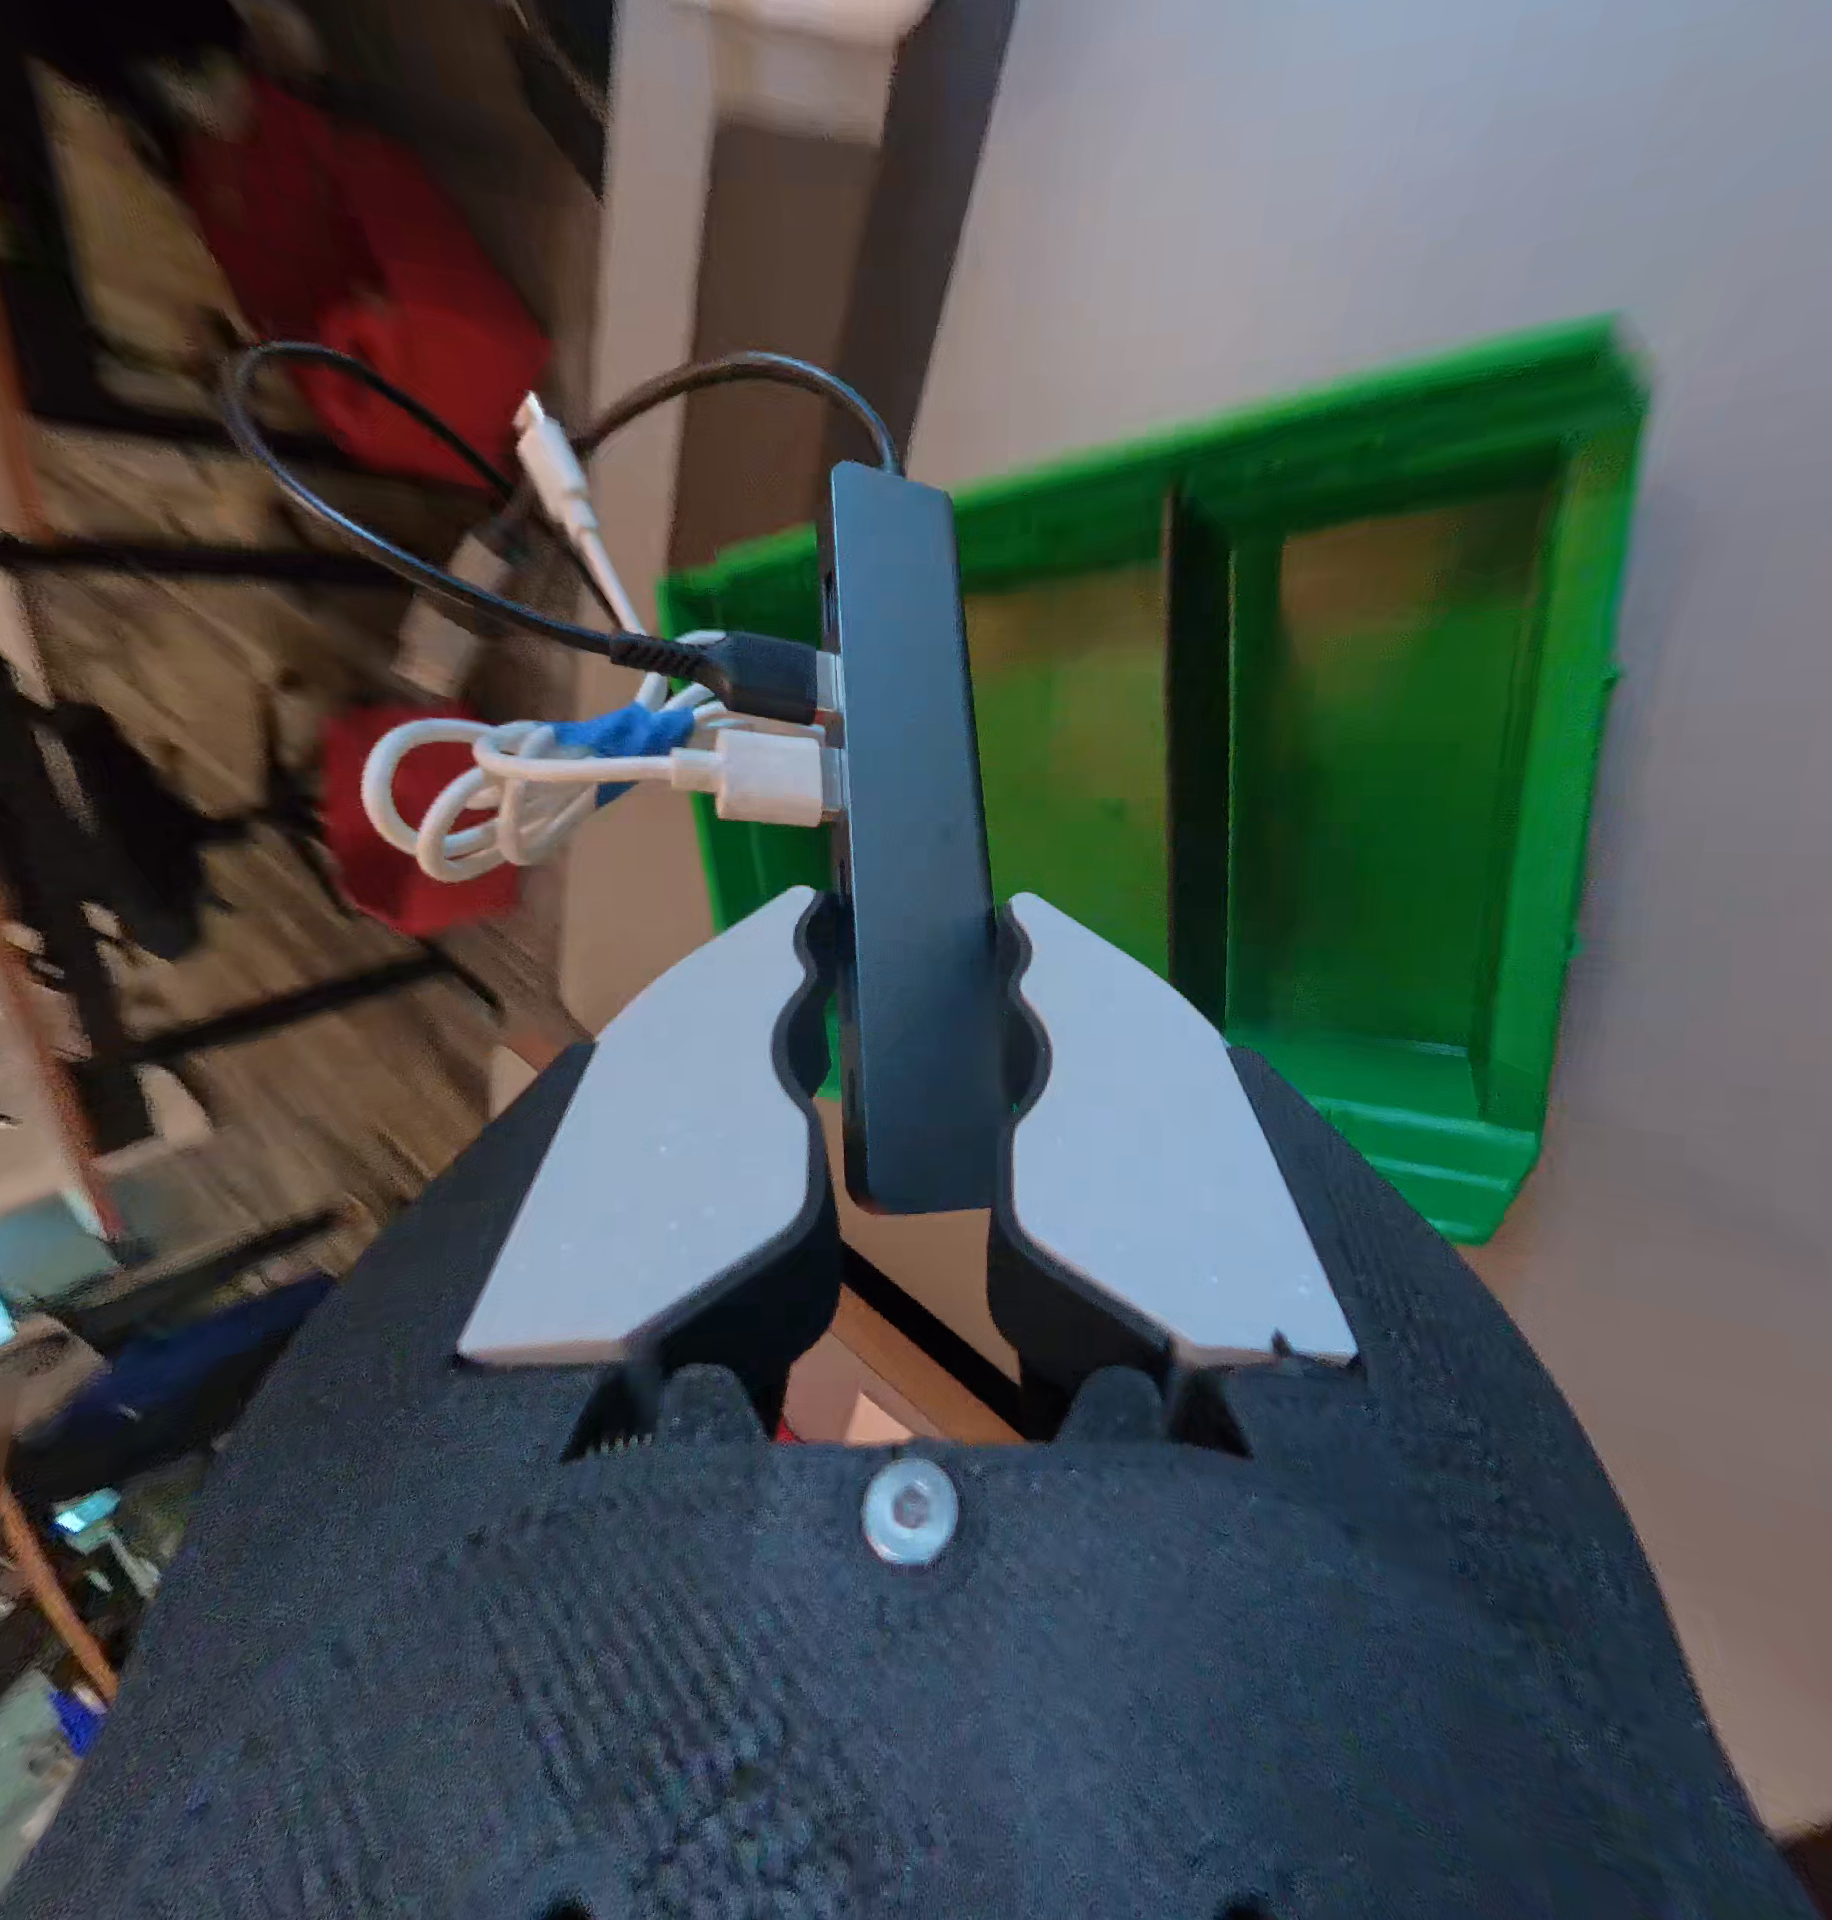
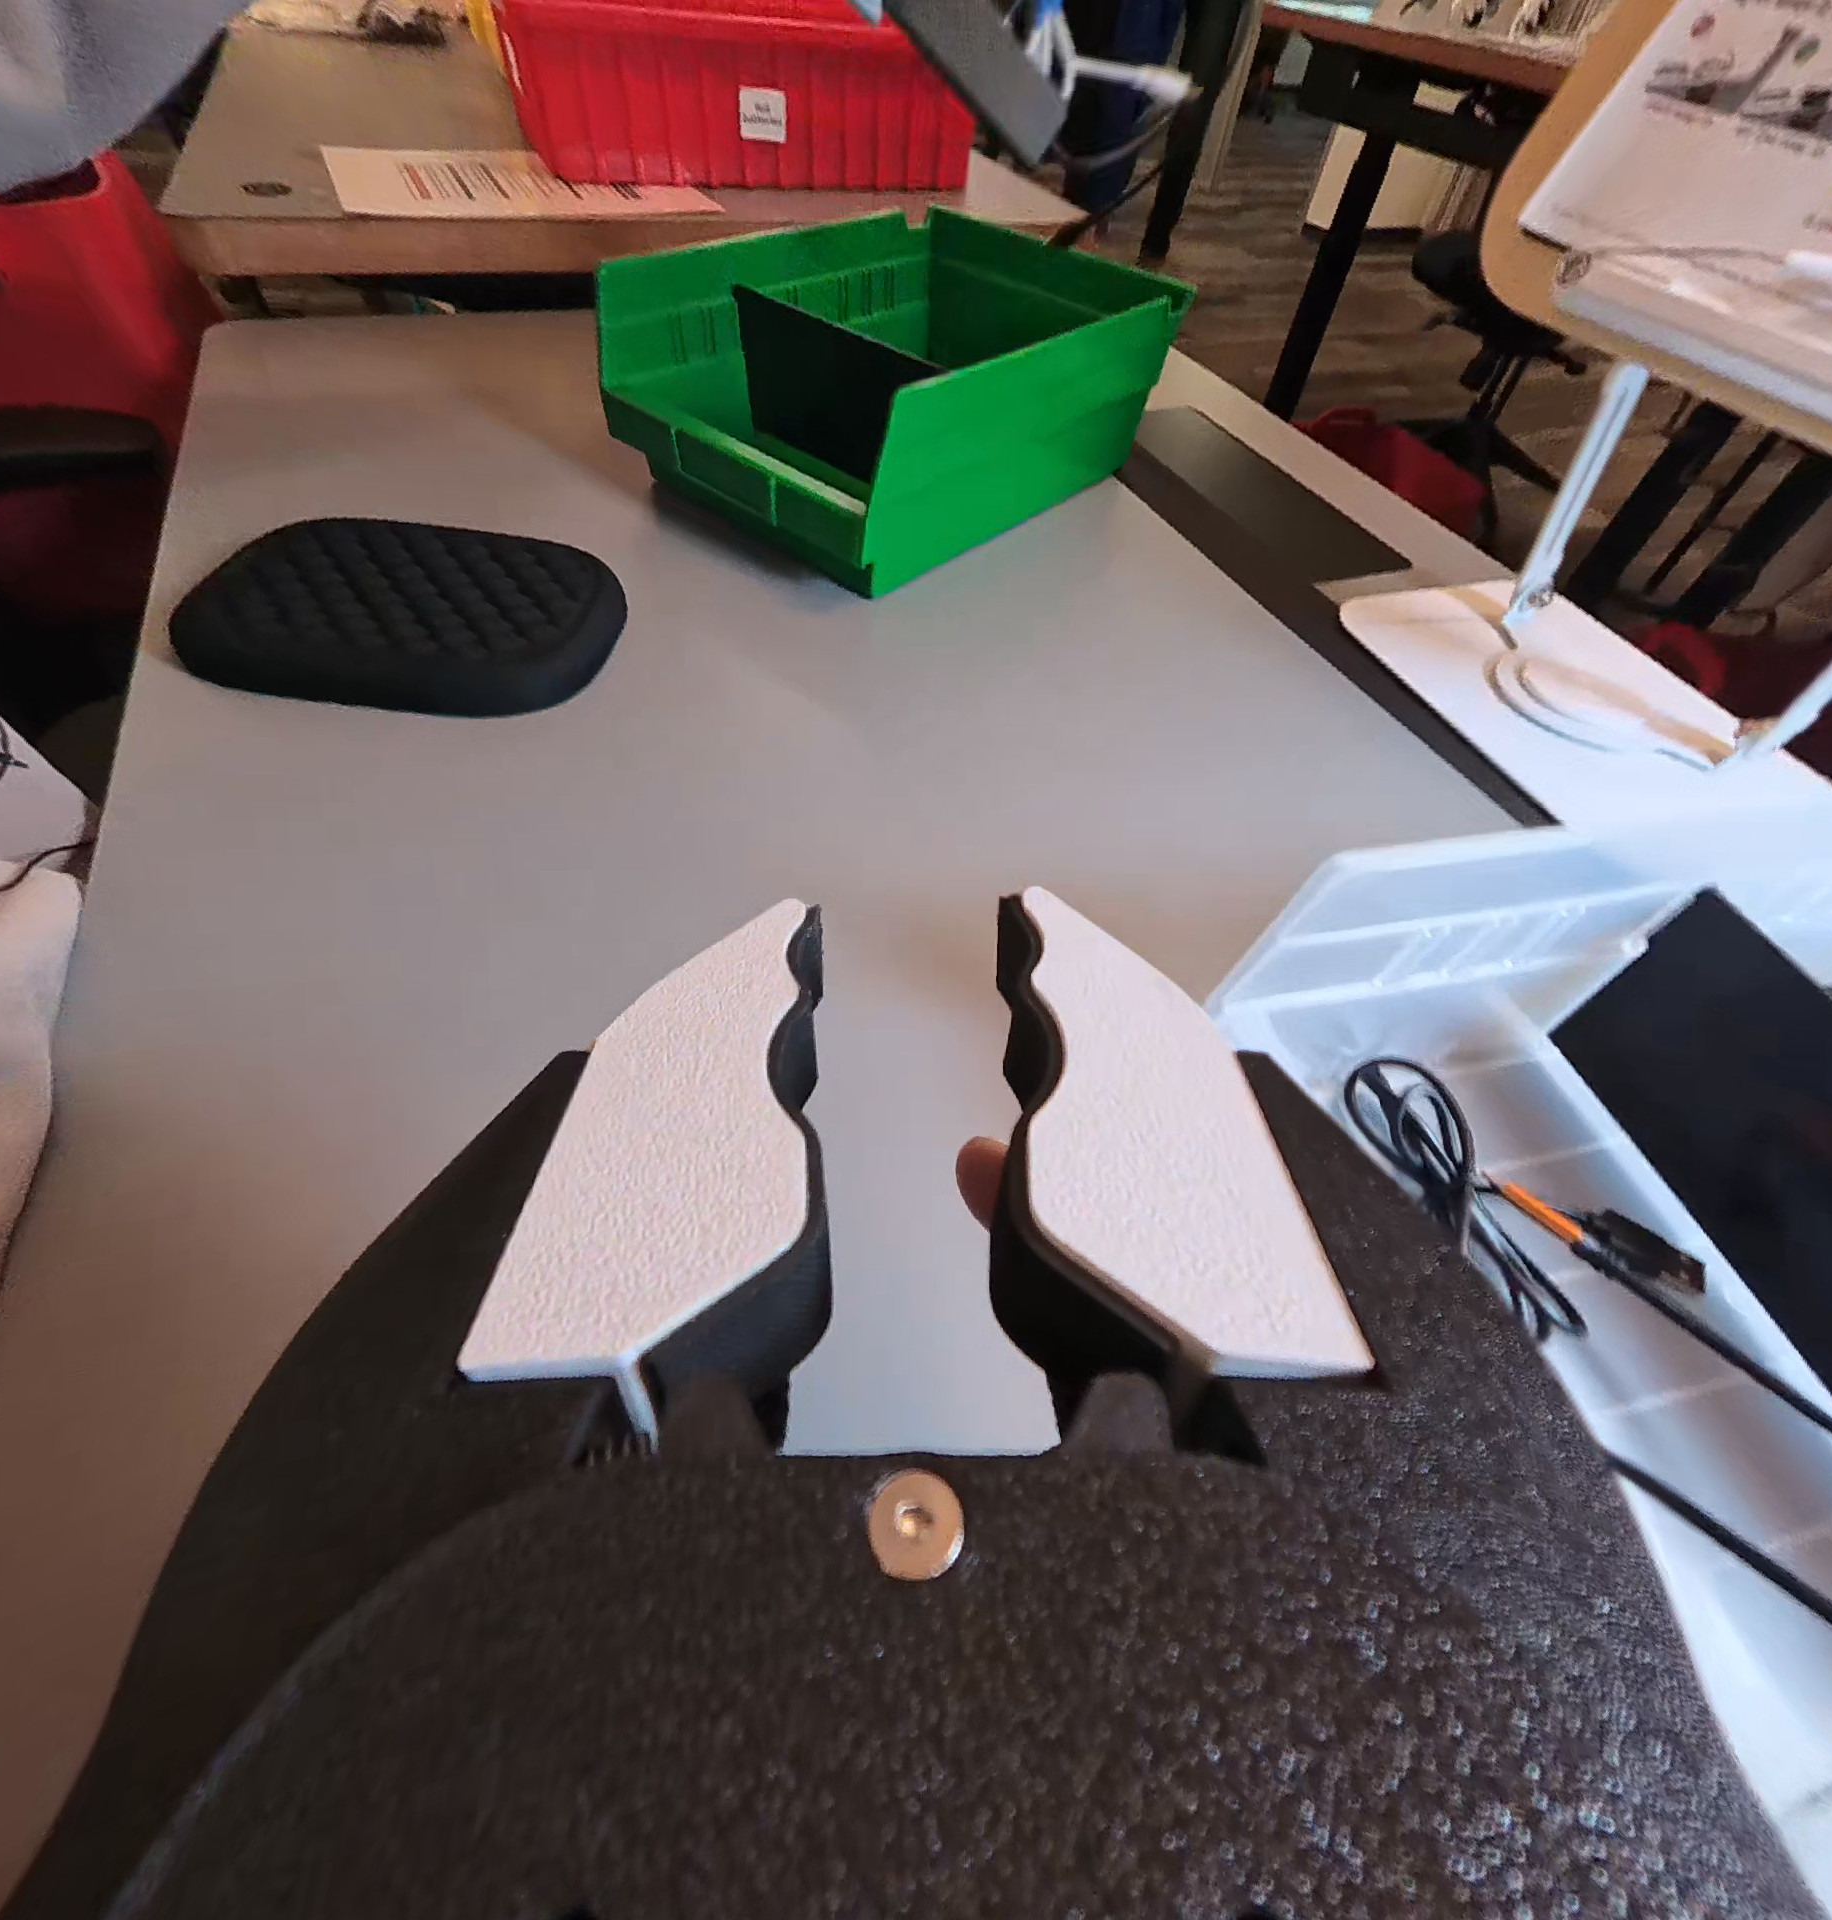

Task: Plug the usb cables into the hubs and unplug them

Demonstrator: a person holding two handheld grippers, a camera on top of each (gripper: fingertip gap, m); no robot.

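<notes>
USB hub (image 1: pixel 917 831), rigid and light, is pinched at its near end by the left gripper (image 1: pixel 912 997), aloft over the green bin (image 1: pixel 1411 790). Black plug (image 1: pixel 761 675) and white plug (image 1: pixel 772 774) sit seated; grip their stiff housings. Right gripper (image 2: pixel 907 935) fingers spread, empty, above the table (image 2: pixel 683 790).

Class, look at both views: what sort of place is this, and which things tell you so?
Probably a shared office or lab workspace: a grey desk with a green parts bin, a red bin on the next desk, and an office chair on carpet behind.

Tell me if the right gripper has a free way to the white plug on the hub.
Probably yes: right gripper is open and empty, and the white plug sticks out sideways from the hub, clear of the left gripper.
</notes>
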